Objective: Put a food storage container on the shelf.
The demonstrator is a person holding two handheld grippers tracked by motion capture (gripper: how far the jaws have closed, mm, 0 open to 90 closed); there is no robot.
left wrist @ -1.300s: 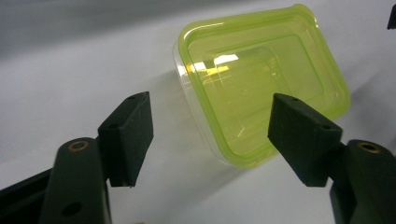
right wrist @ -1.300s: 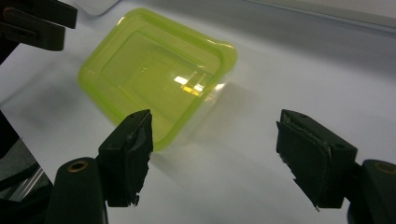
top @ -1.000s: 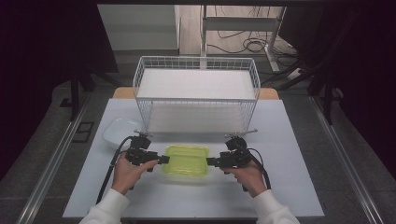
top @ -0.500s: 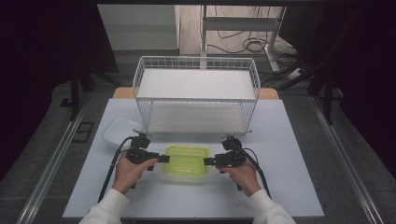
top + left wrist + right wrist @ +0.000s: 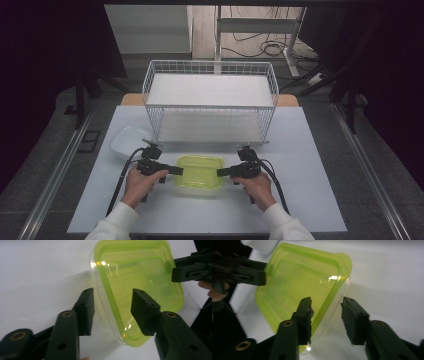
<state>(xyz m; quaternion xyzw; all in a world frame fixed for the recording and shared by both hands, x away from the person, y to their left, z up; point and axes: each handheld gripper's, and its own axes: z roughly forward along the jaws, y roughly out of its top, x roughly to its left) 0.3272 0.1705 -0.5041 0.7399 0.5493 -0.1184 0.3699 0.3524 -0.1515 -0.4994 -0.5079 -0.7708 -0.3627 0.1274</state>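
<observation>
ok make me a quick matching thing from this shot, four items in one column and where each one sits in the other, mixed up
Things:
1. green-lidded container
2. white wire basket
3. white dish
4. left gripper

Places:
A. at the far side of the table, behind everything else
B. on the table's left part, just off the basket's near-left corner
C. at the container's left edge, jaws open
D. on the table between the two grippers

Pairs: 1-D, 2-A, 3-B, 4-C
</observation>
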